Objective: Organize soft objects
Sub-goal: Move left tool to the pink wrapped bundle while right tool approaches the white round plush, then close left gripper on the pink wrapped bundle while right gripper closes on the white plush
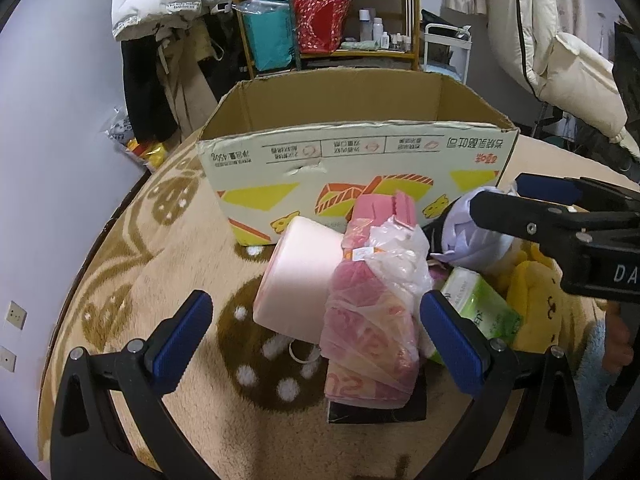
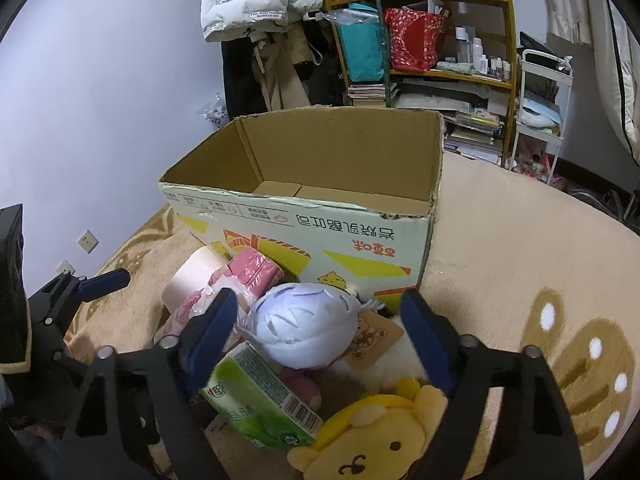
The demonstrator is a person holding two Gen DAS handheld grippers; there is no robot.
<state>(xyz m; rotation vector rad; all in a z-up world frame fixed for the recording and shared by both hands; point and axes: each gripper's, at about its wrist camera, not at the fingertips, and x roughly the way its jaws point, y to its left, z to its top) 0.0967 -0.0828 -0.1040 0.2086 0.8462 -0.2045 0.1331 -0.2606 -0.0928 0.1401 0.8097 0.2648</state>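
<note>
An open cardboard box (image 1: pixel 352 160) (image 2: pixel 304 224) stands on a beige blanket; its inside looks empty. In front of it lies a pile: a pale pink roll (image 1: pixel 298 280) (image 2: pixel 192 276), a plastic bag of pink packs (image 1: pixel 372 320), a pink pack (image 2: pixel 252 272), a green tissue pack (image 1: pixel 480 304) (image 2: pixel 260 400), a lavender plush ball (image 2: pixel 308 328) (image 1: pixel 472 236) and a yellow plush bear (image 2: pixel 372 440) (image 1: pixel 536 304). My left gripper (image 1: pixel 316 328) is open around the roll and bag. My right gripper (image 2: pixel 320 340) is open around the lavender plush.
A shelf (image 2: pixel 440 40) with bags and bottles stands behind the box, with coats (image 2: pixel 256 0) hung to its left. A white cart (image 2: pixel 540 112) is at the right. A black flat item (image 1: pixel 376 404) lies under the bag. The blanket (image 2: pixel 520 248) stretches right of the box.
</note>
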